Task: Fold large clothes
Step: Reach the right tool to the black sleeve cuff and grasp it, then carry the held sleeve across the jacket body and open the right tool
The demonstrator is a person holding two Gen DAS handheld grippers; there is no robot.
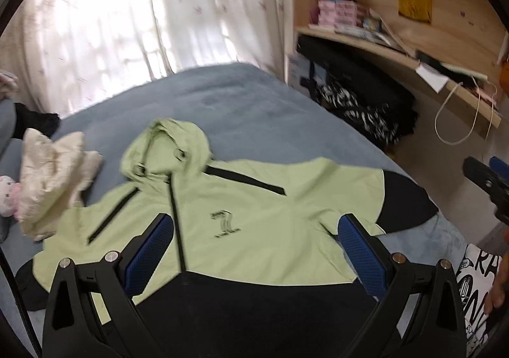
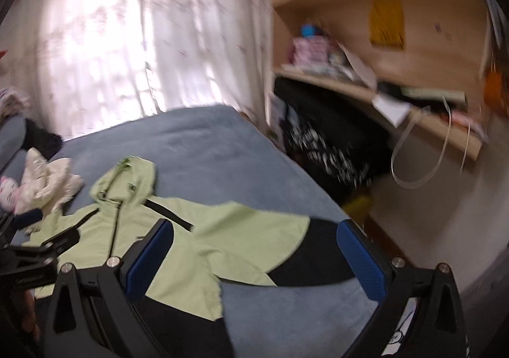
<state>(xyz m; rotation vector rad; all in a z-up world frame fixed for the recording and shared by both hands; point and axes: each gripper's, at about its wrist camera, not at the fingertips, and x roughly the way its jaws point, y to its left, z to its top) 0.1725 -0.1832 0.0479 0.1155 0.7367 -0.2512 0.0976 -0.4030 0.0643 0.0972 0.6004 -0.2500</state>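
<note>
A light green and black hooded jacket lies spread face up on the blue-grey bed, hood toward the window, sleeves out to both sides. My left gripper is open and empty, held above the jacket's chest. My right gripper is open and empty, above the jacket's right sleeve, whose black cuff end lies near the bed's right edge. The right gripper also shows at the right edge of the left wrist view, and the left gripper at the left of the right wrist view.
A crumpled cream garment and a pink soft toy lie on the bed's left side. Dark clothes lie by the curtain. A wooden desk with shelves and black bags stand at the right.
</note>
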